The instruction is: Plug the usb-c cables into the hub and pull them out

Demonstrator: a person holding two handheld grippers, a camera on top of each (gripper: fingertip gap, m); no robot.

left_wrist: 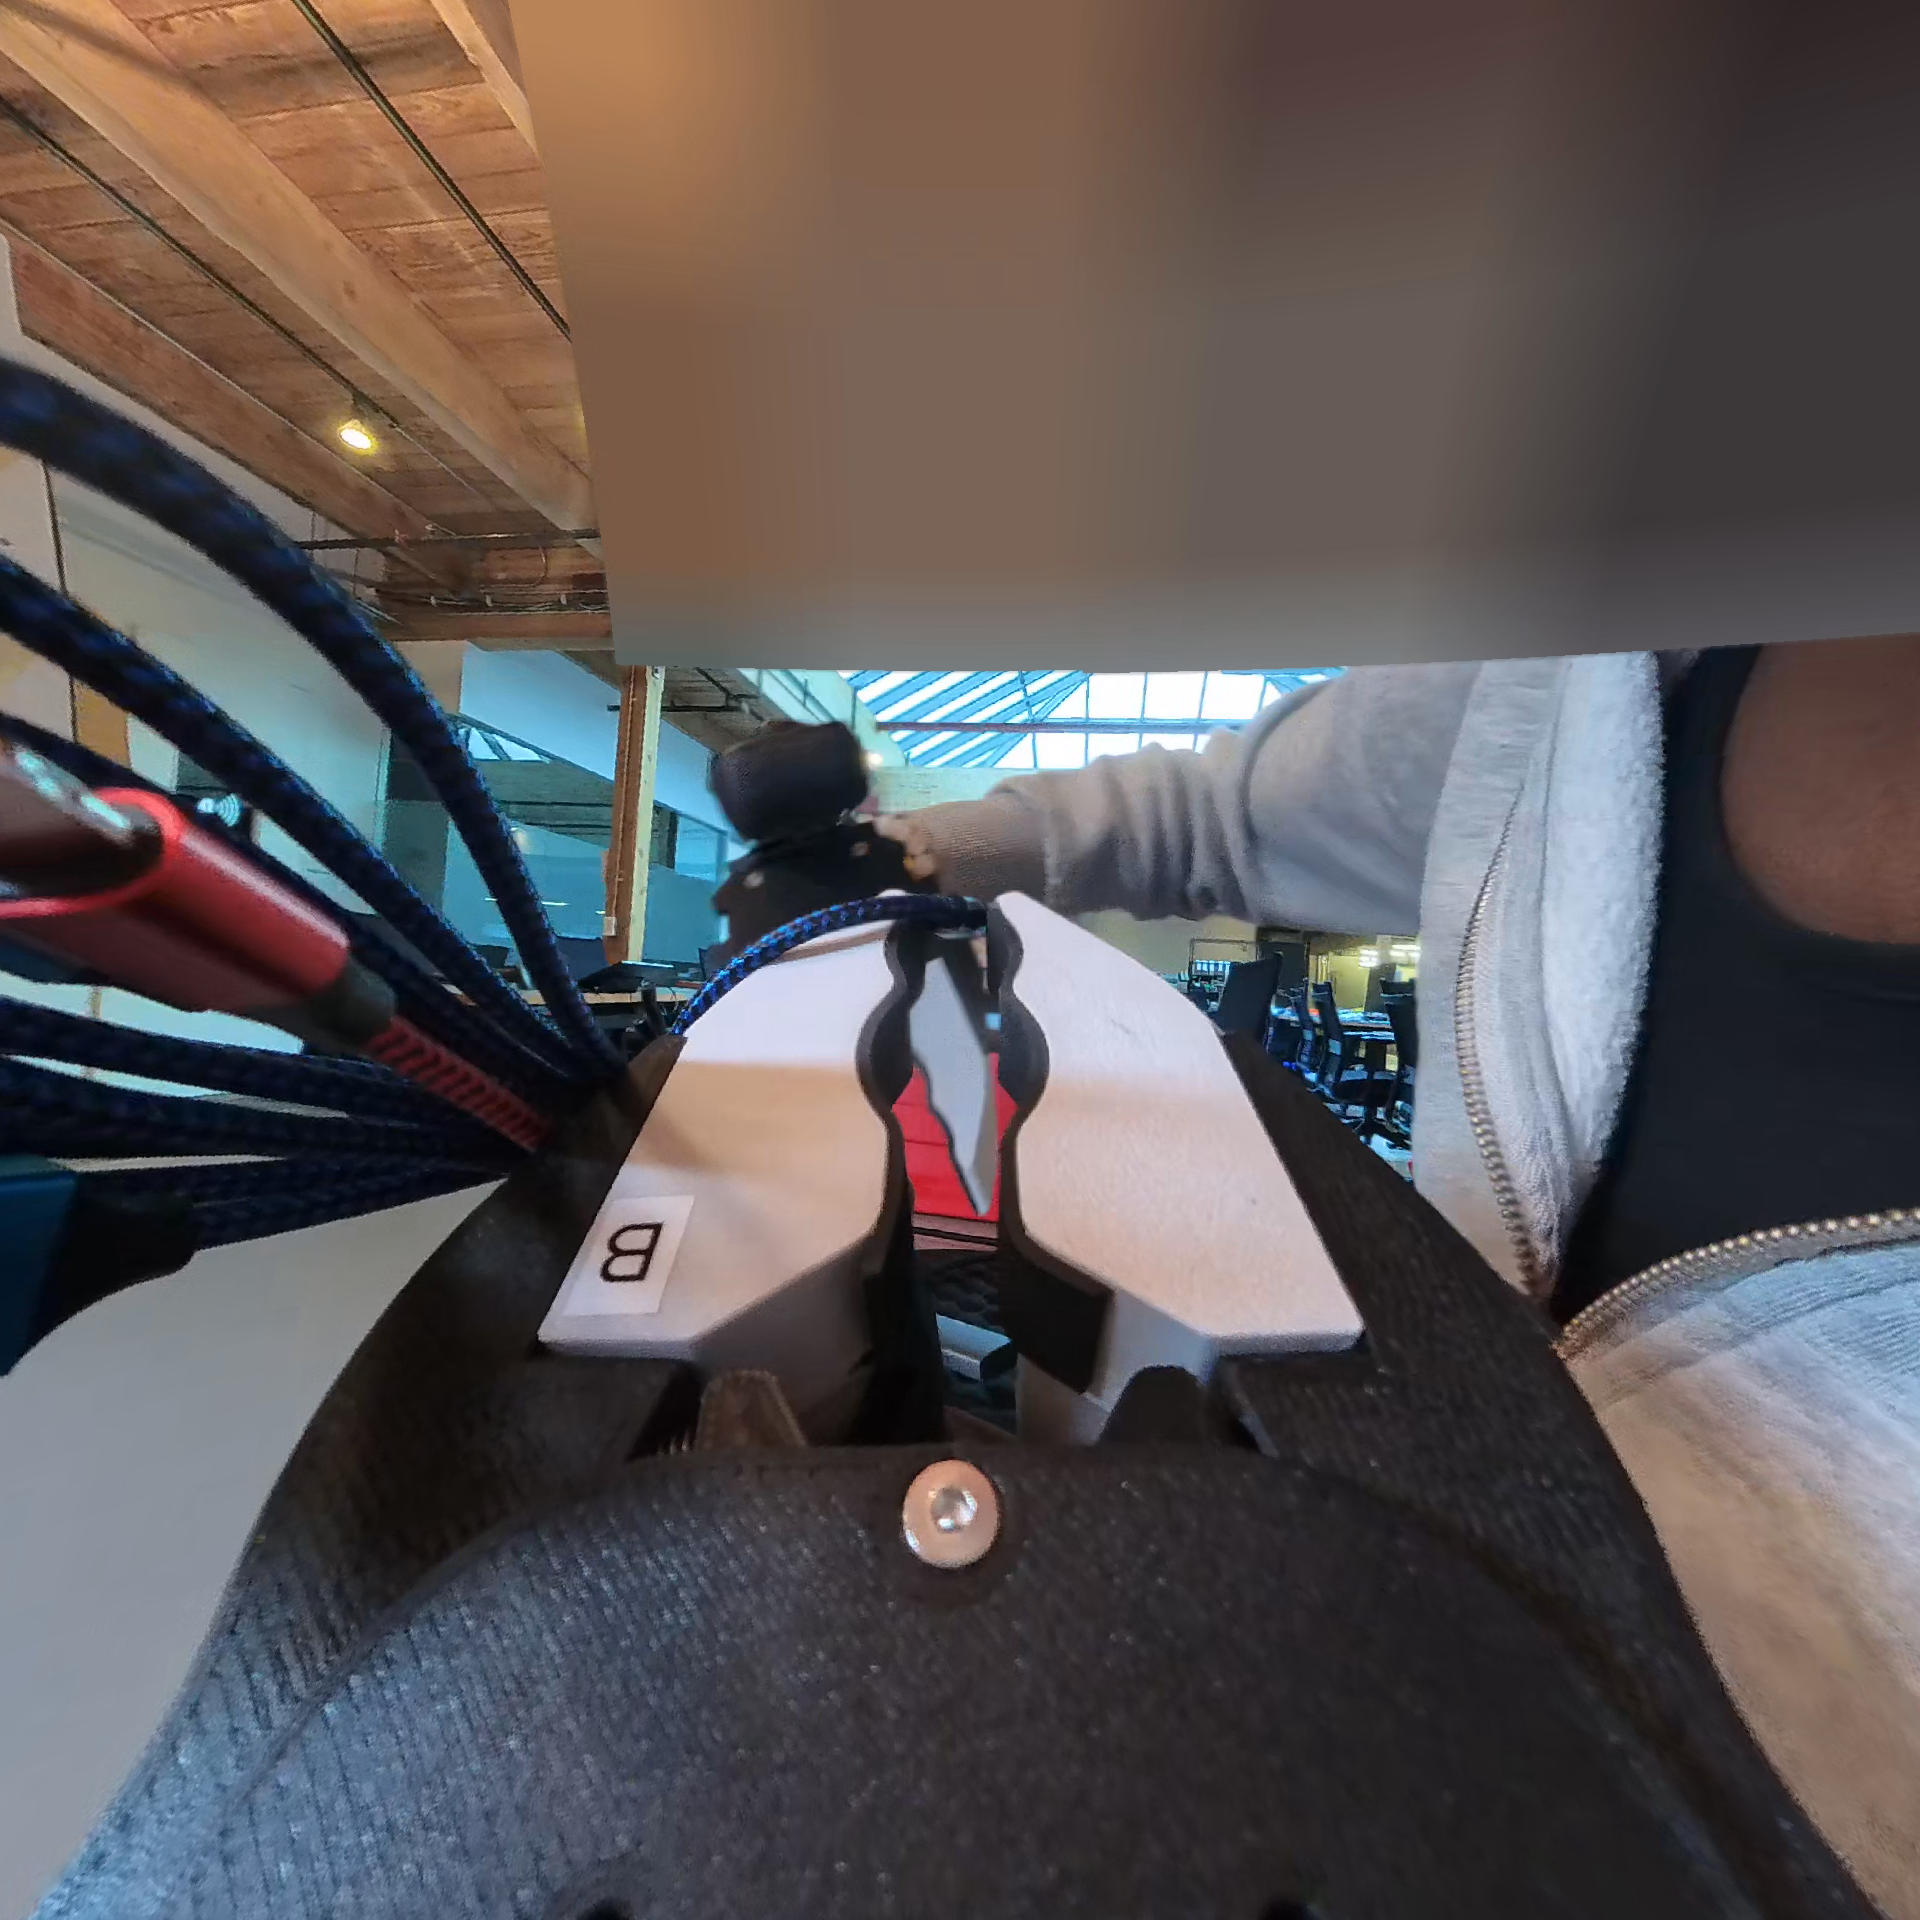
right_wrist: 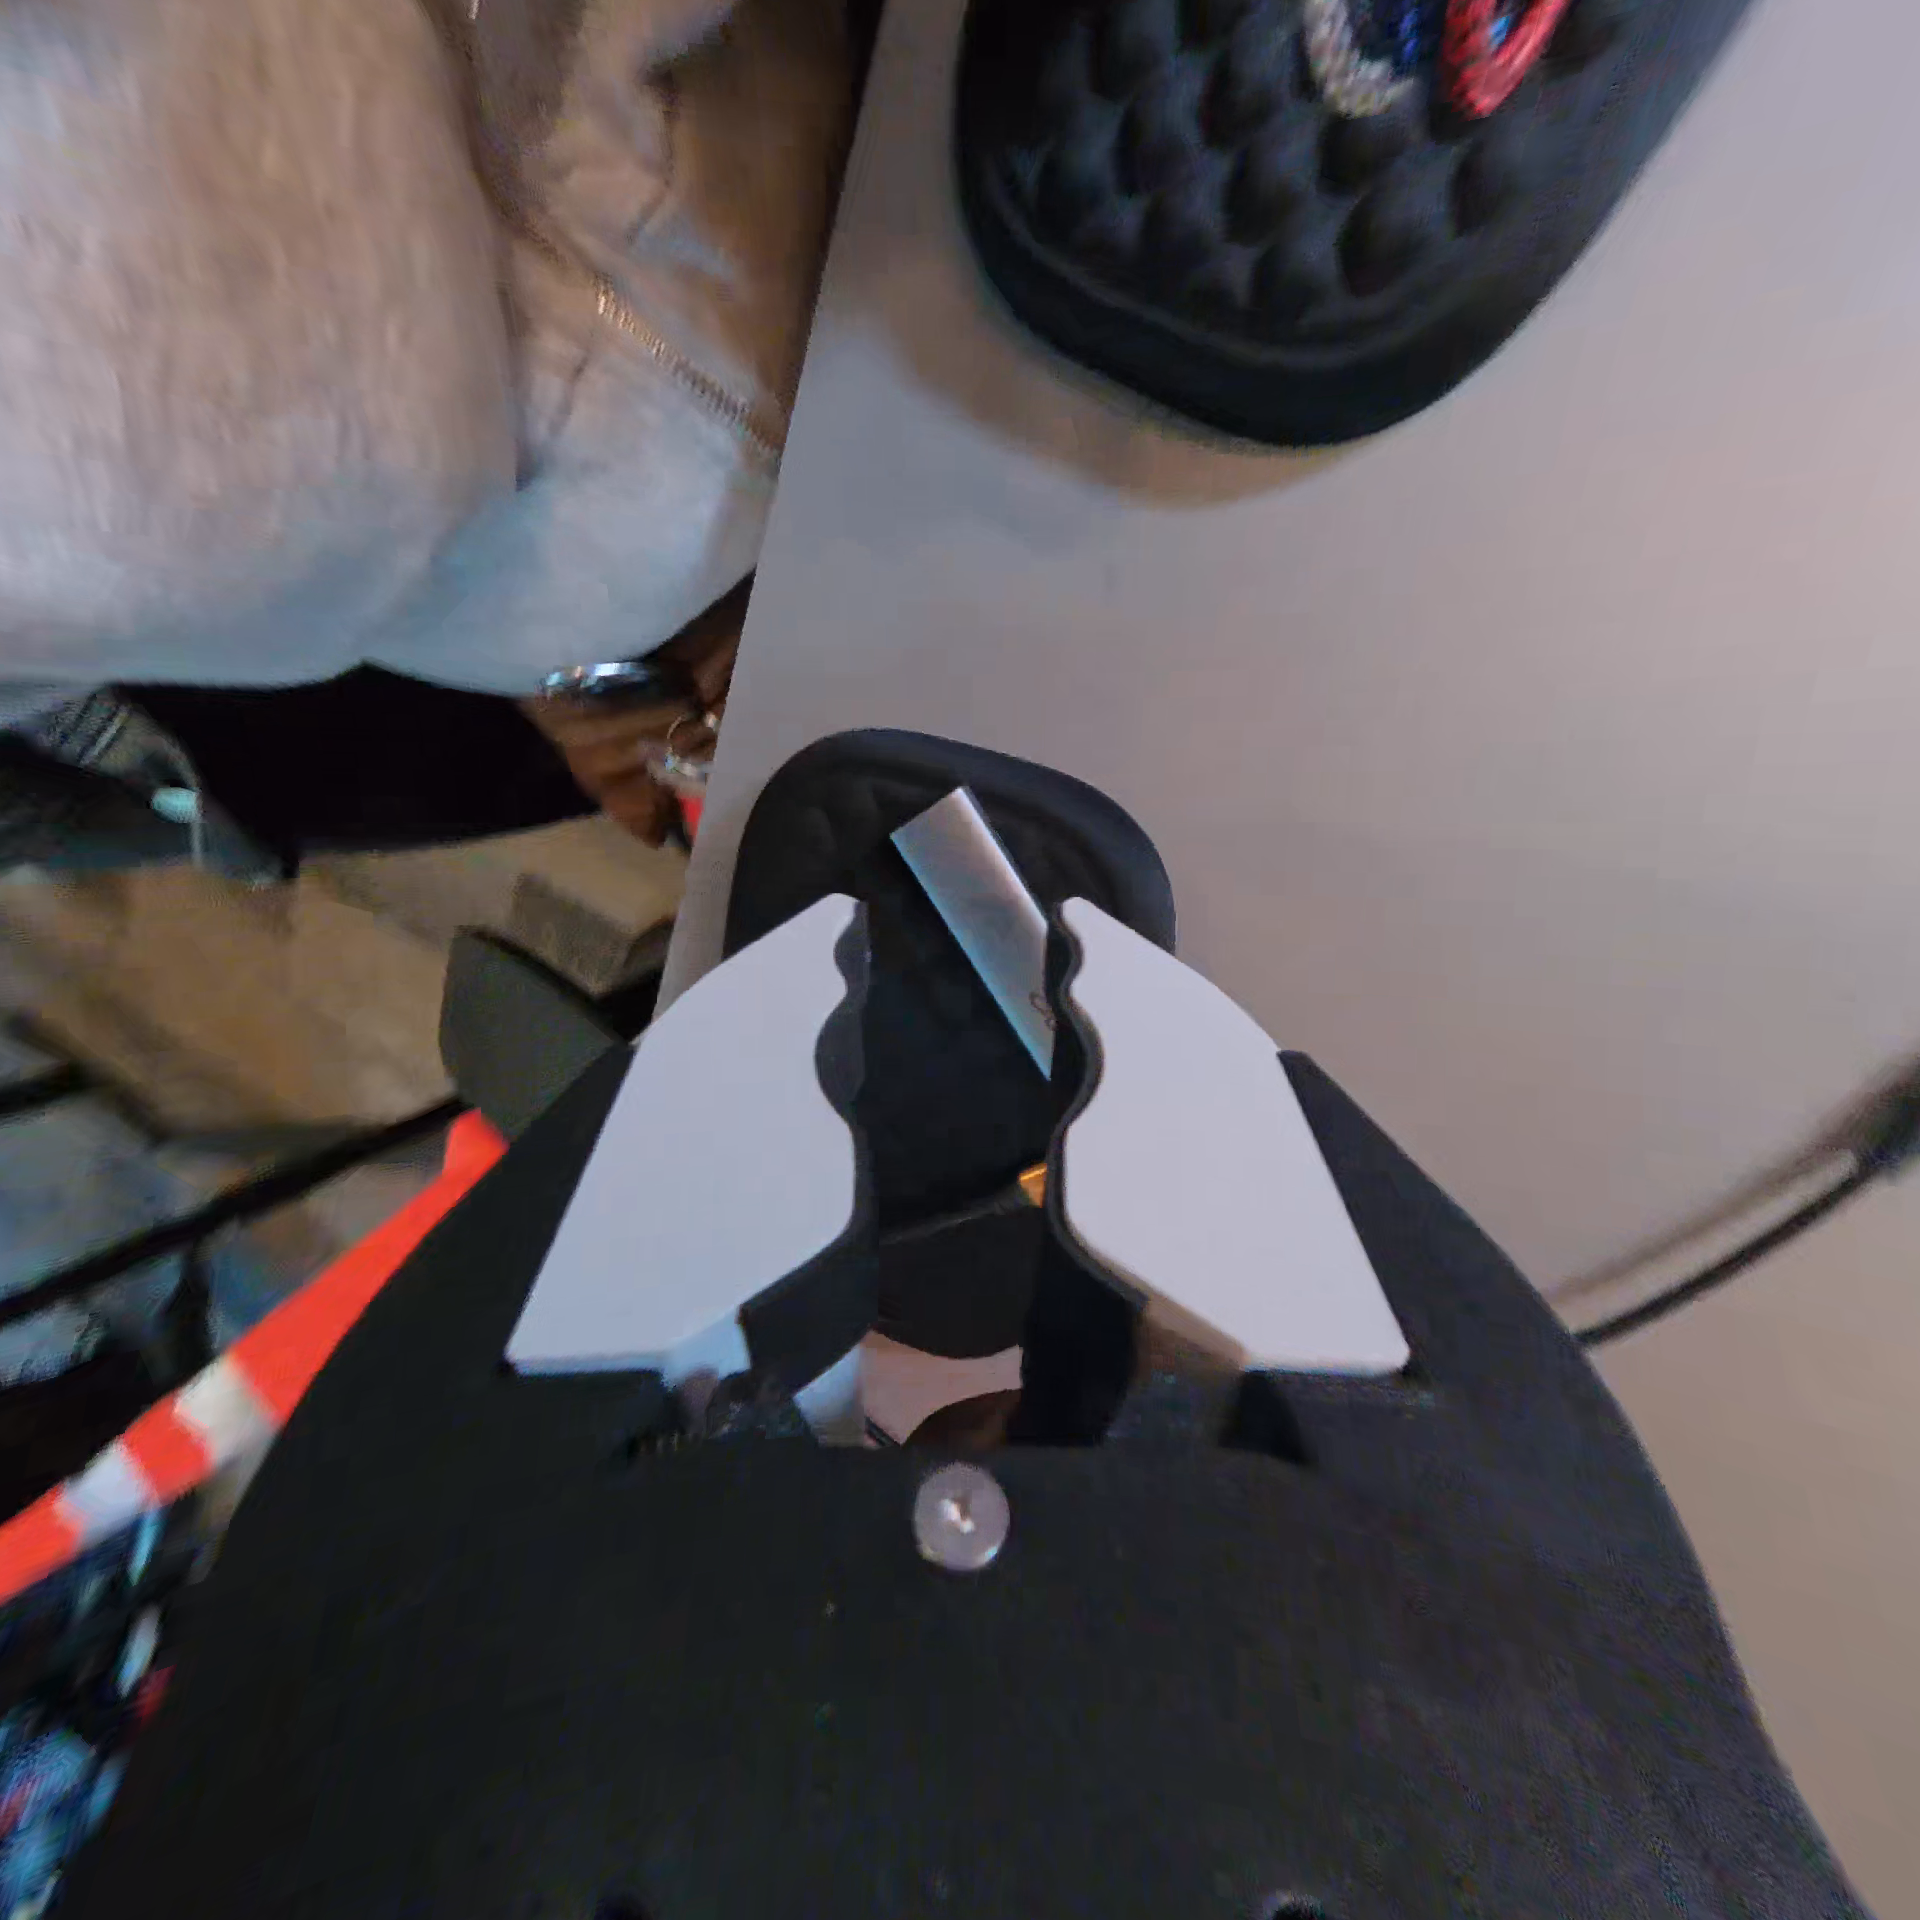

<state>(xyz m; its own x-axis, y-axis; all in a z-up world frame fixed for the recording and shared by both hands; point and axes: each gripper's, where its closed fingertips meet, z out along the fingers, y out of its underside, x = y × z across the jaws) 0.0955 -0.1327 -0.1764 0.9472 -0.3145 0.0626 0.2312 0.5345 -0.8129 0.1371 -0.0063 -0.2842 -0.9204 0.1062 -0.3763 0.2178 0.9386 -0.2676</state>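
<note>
In the left wrist view my left gripper (left_wrist: 961, 925) points up toward the person and is shut on a blue braided usb-c cable (left_wrist: 800, 935). The cable's grey metal plug (left_wrist: 961, 1091) lies between the jaws. More blue-black cables (left_wrist: 312, 790) and a red cable (left_wrist: 239, 935) fan out at the left. In the right wrist view my right gripper (right_wrist: 958, 909) is open over a small black tray (right_wrist: 831, 821) on the white table (right_wrist: 1403, 831). A slim silver hub (right_wrist: 982, 914) lies slanted in the gap, against the right finger (right_wrist: 1174, 1122).
A large black dimpled tray (right_wrist: 1195, 239) holding coiled cables (right_wrist: 1475, 42) sits at the top right. The table edge (right_wrist: 774, 582) runs down the middle, with the person's grey hoodie (right_wrist: 260, 364) beyond it. A thin black cable (right_wrist: 1766, 1226) crosses the right side.
</note>
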